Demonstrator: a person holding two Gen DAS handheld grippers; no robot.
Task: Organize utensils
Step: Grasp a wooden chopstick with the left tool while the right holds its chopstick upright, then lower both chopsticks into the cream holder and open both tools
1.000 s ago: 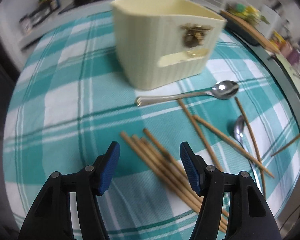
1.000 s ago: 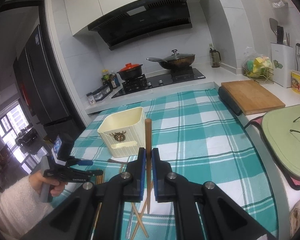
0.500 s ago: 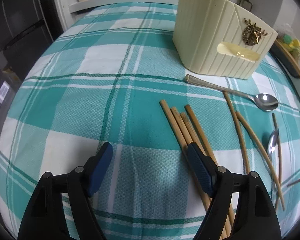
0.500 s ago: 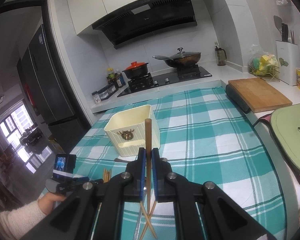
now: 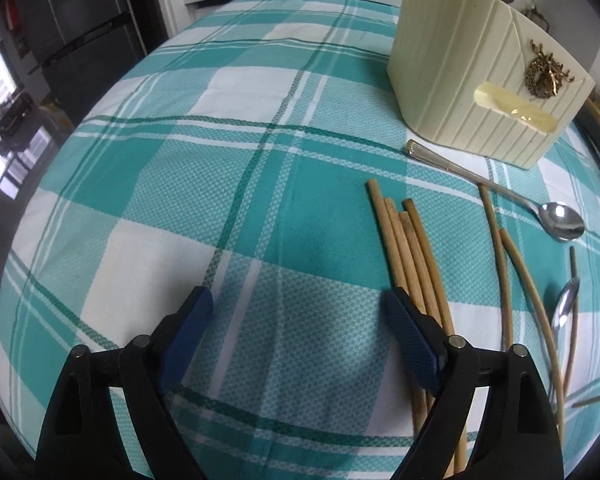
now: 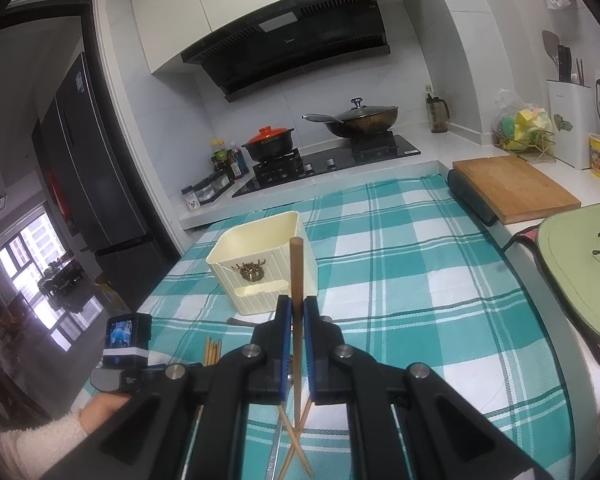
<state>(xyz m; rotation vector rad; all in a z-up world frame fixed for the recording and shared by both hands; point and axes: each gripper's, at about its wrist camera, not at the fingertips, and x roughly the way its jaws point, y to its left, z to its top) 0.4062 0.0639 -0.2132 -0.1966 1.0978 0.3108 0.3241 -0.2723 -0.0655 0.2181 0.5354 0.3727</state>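
Note:
A cream ribbed utensil holder [image 5: 472,76] with a brass emblem stands on the teal checked cloth; it also shows in the right wrist view [image 6: 262,266]. Several wooden chopsticks [image 5: 408,248] lie bundled on the cloth, others [image 5: 504,264] loose to the right, with a spoon [image 5: 500,192] and a second spoon [image 5: 566,306]. My left gripper [image 5: 300,316] is open low over the cloth, its right finger beside the bundle. My right gripper [image 6: 295,316] is shut on one chopstick [image 6: 297,272] held upright above the table, in front of the holder.
A wooden cutting board [image 6: 512,188] and a green mat [image 6: 580,268] lie at the right. A stove with a red pot [image 6: 270,146] and a wok [image 6: 366,118] stands behind the table. A fridge [image 6: 80,168] stands at left.
My left gripper swung left and lower, opening wider, so the chopstick bundle now sits by its right finger. My right gripper rose slightly with the chopstick still held.

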